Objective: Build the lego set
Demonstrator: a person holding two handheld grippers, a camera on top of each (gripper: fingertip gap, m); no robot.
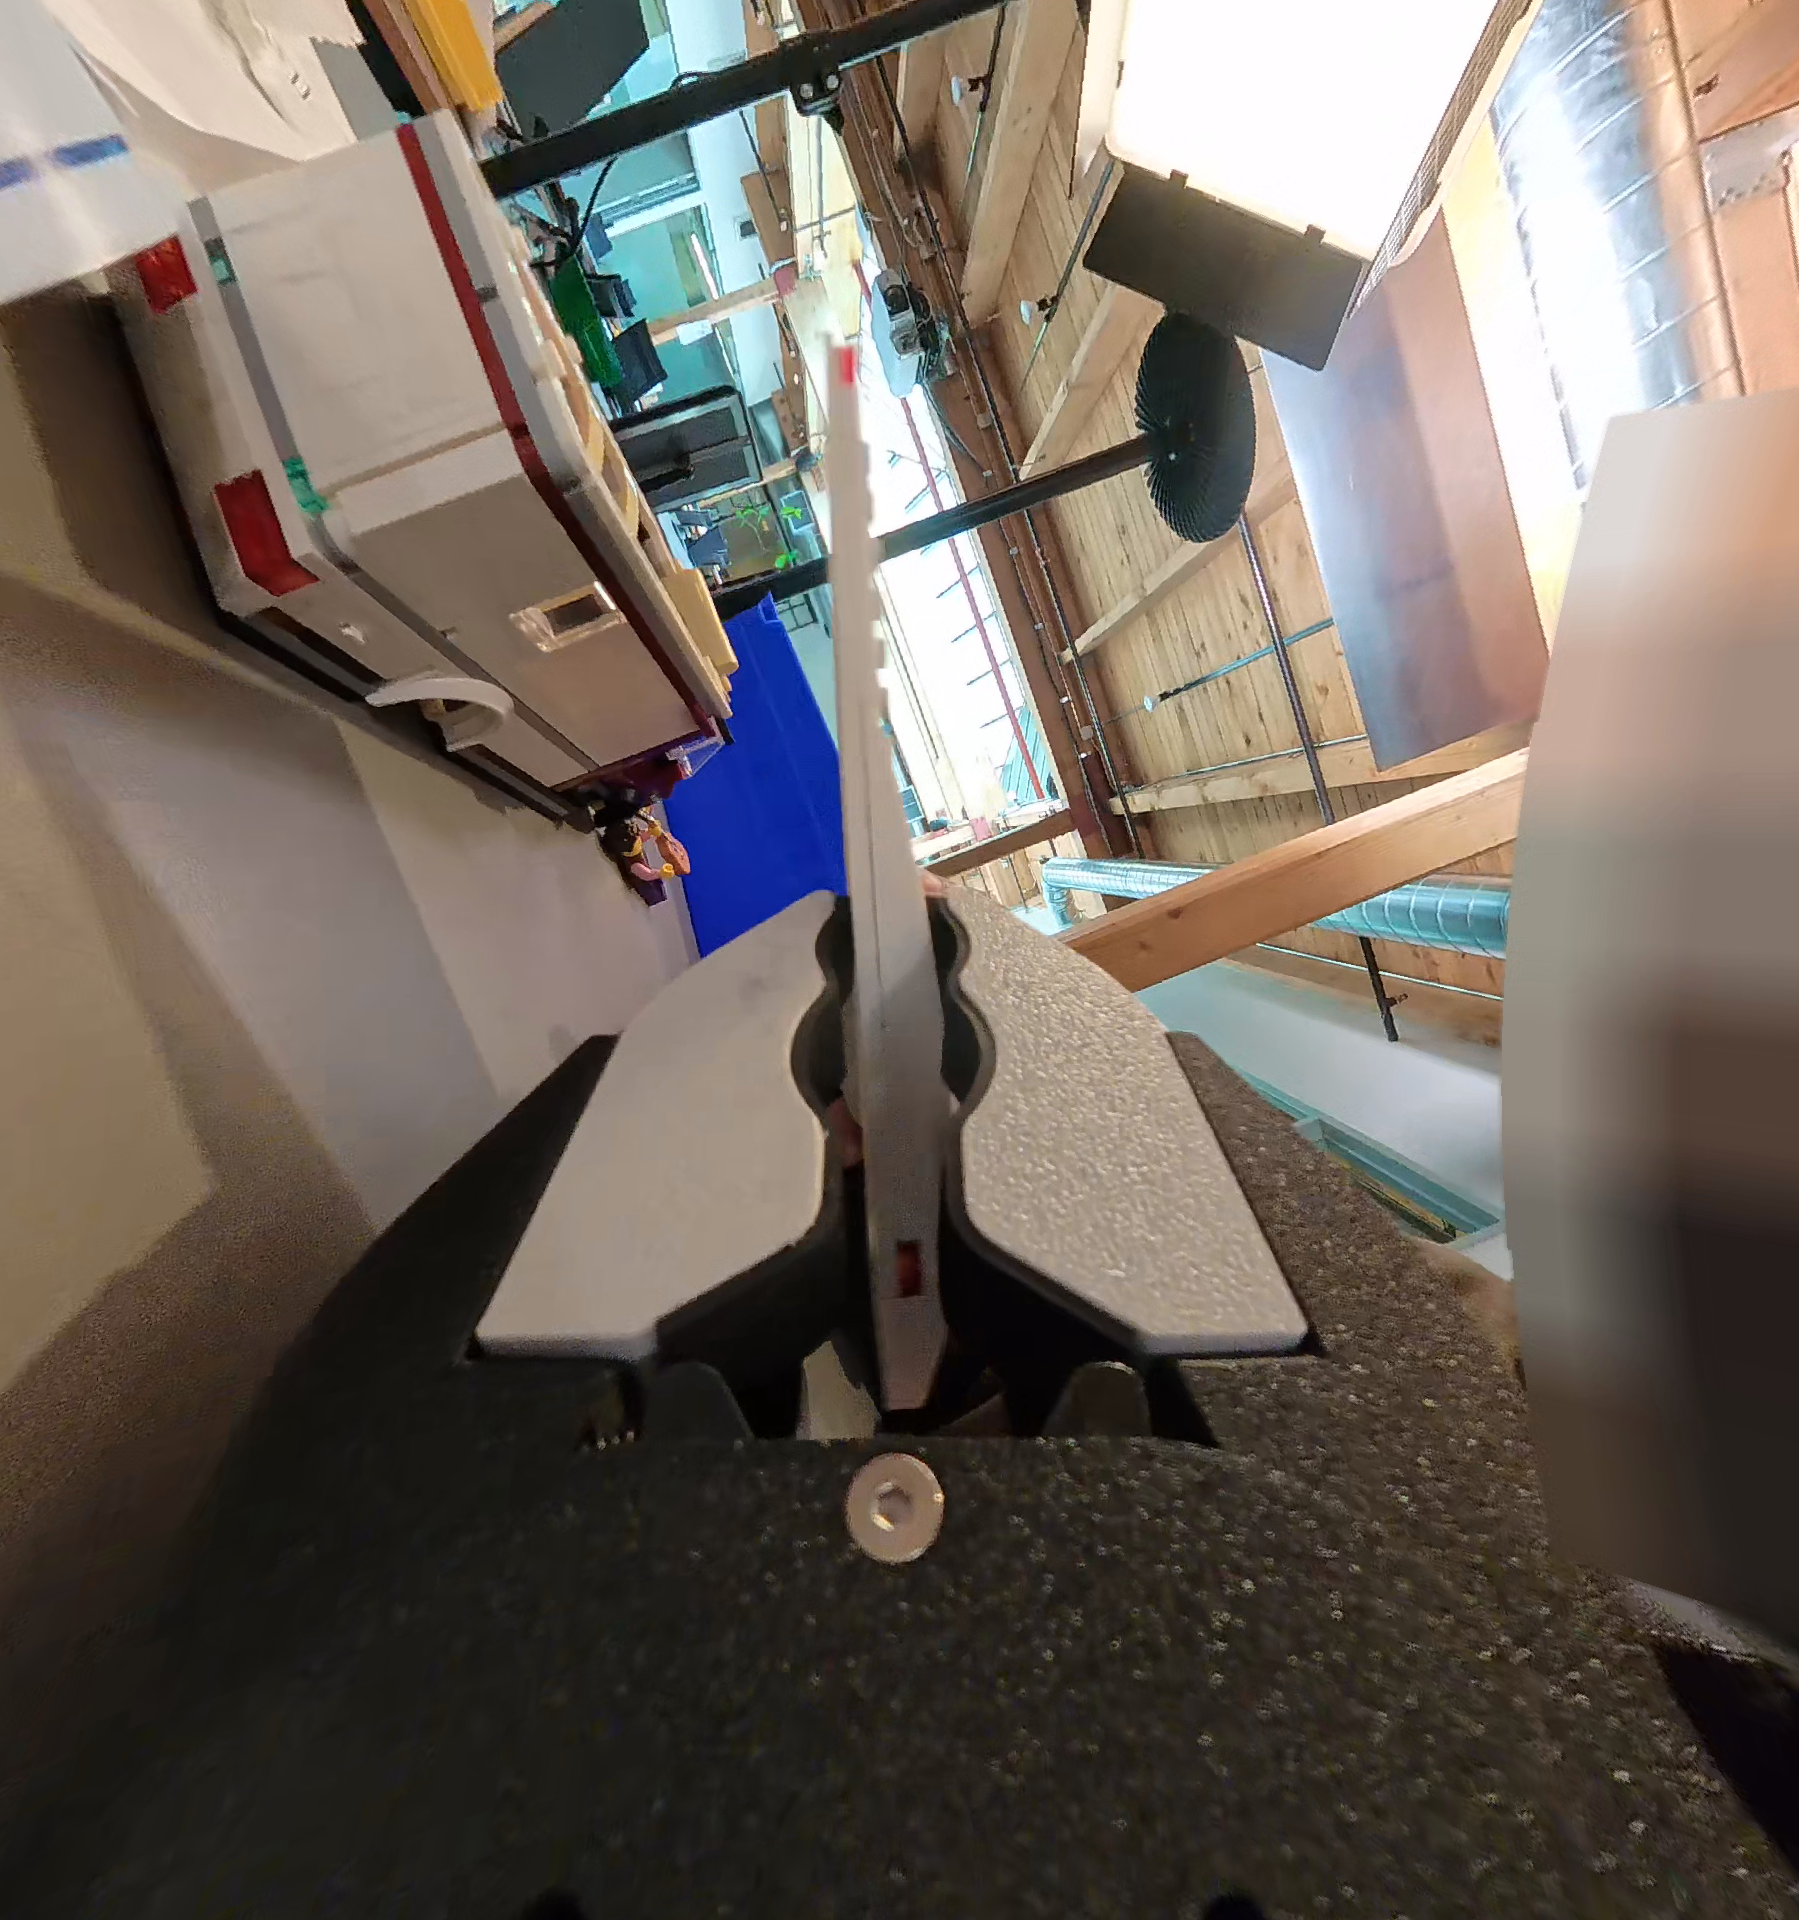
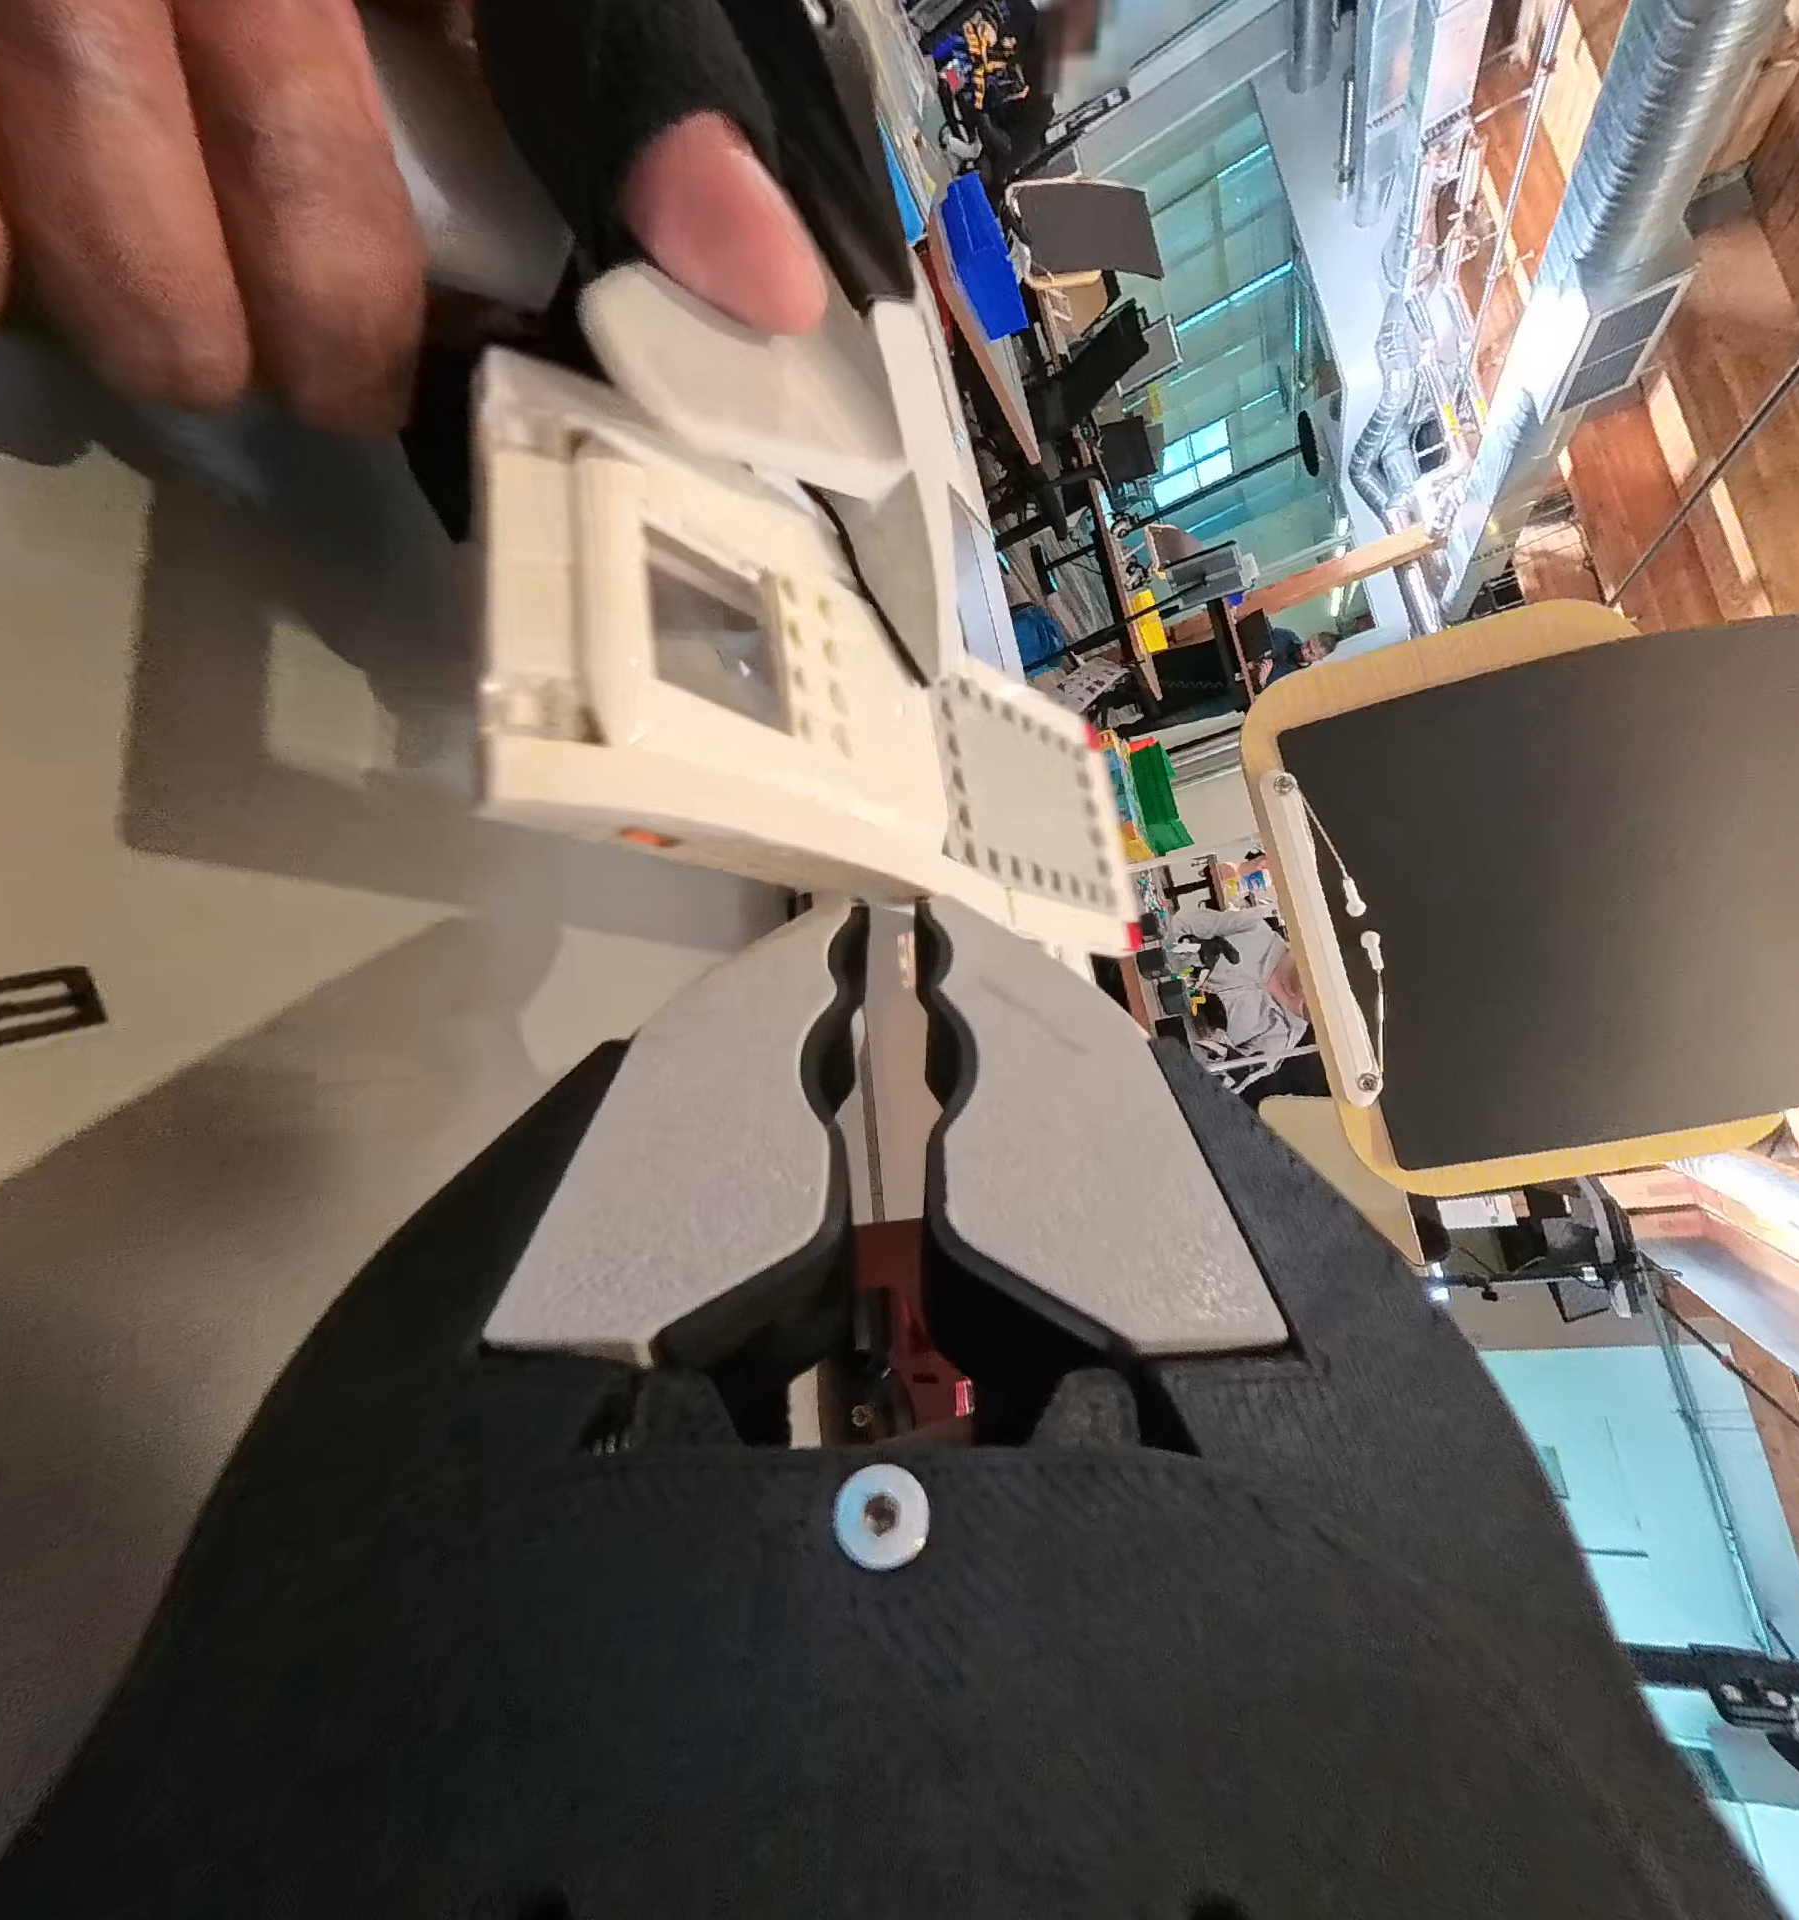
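Left wrist view: both grippers, left and right, clamp one white brick model.

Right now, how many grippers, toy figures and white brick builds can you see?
Grippers: 2, the left gripper and the right gripper
Toy figure: 1
White brick builds: 2, the flat panel and the boxy model
Total: 5

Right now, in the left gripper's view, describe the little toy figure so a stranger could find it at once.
Start at the big white toy brick building on the pale table at the left. Follow its base to the corner nearest the bright blue bin. The toy figure stands there, the only tiny piece with dark hair and a purple body.
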